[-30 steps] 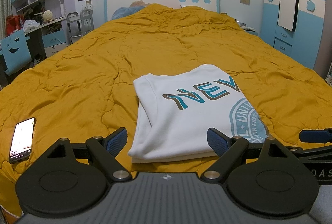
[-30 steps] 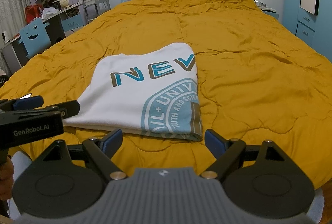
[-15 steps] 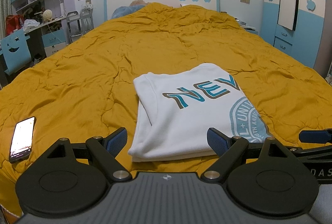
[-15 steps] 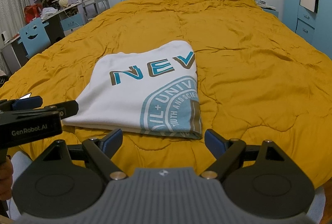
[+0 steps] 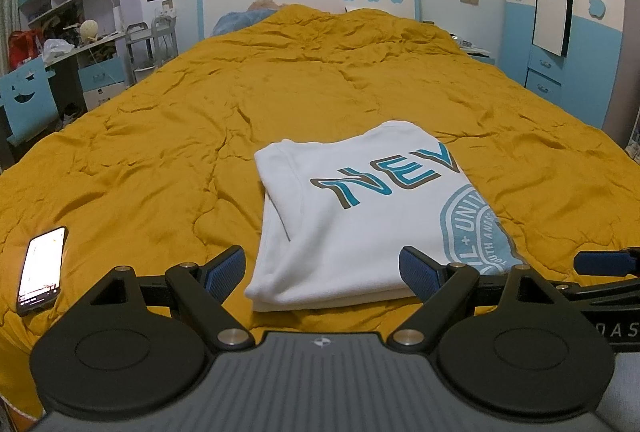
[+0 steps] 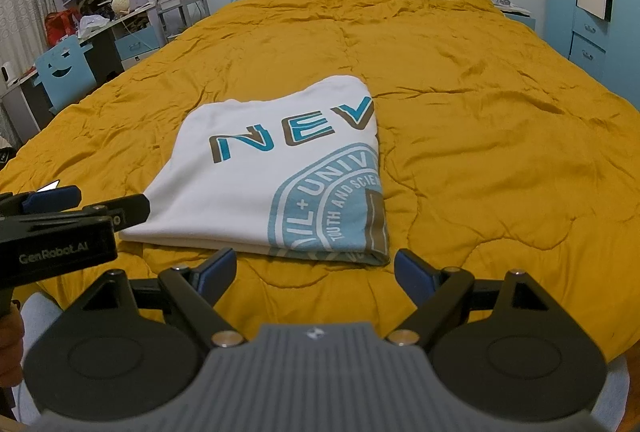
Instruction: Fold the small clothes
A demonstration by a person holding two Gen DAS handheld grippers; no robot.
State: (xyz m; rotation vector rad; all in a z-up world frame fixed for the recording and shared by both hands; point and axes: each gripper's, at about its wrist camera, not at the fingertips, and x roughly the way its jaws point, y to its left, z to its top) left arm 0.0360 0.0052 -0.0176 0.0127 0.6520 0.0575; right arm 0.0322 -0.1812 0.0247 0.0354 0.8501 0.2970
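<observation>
- You're holding the left claw (image 5: pixel 322 266) and right claw (image 6: pixel 315 270) wide open, both gripping nothing.
- The folded white printed cotton T-shirt (image 6: pixel 280 176) is lying on the mustard quilted bed (image 6: pixel 480 136).
- Snagging one layer risks undoing it.

A white T-shirt (image 5: pixel 372 216) printed with teal and brown lettering lies folded into a flat rectangle on the near part of the mustard-yellow bedspread (image 5: pixel 168 160).

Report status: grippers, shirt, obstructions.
Left gripper open, right gripper open, both empty. White printed T-shirt folded on mustard quilt. Lit smartphone lies apart, left.
</observation>
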